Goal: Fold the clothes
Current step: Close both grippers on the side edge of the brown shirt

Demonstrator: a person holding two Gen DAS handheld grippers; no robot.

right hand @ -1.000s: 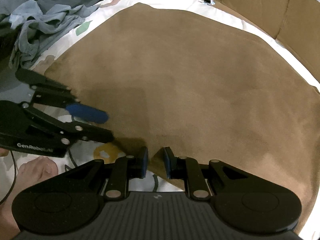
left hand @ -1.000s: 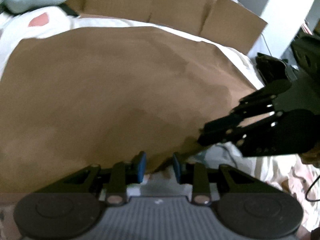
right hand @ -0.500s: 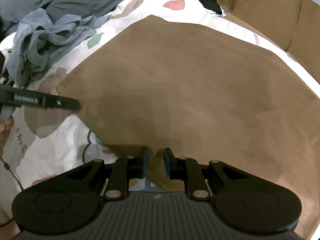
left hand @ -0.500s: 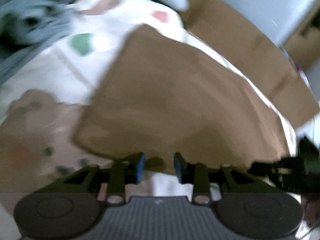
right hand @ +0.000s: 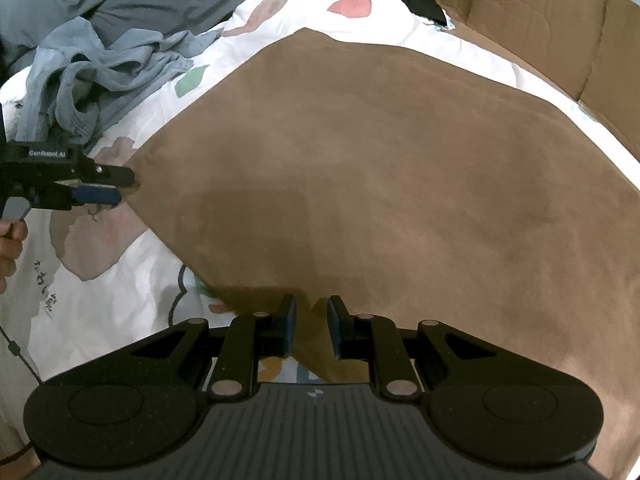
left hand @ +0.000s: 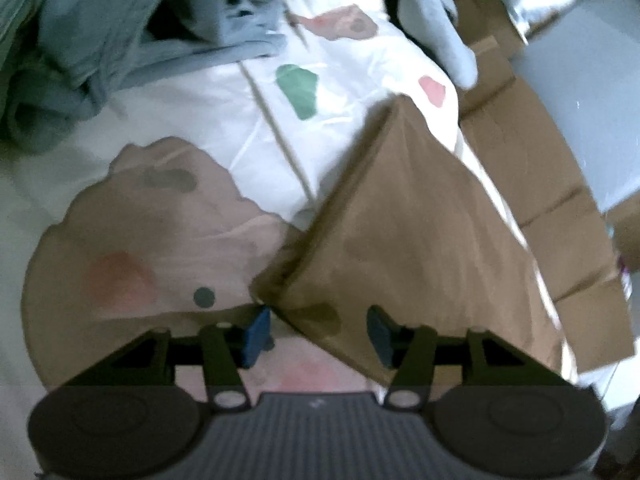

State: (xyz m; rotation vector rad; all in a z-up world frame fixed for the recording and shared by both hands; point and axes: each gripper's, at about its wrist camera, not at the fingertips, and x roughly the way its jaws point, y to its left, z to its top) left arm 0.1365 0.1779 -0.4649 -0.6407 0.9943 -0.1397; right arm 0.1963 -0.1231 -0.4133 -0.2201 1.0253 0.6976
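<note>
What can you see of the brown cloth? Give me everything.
The brown cloth is a plain, matte, suede-like sheet spread flat on the patterned white bedsheet, few creases, cardboard beyond its far edge. Its near corner sits pinched between the pads of the right gripper. Its left corner lies between the left gripper jaws, which are opening and not pressing it.

Both tongs are matte black plastic with two round stippled discs flanking a ribbed grey centre plate, silver rivets on the linkage arms and blue pads on the fingers. The left tongs (right hand: 100, 186) carry white lettering and a grey trigger; a thin black cable trails below them.

The right tongs (right hand: 312, 328) look the same.
</note>
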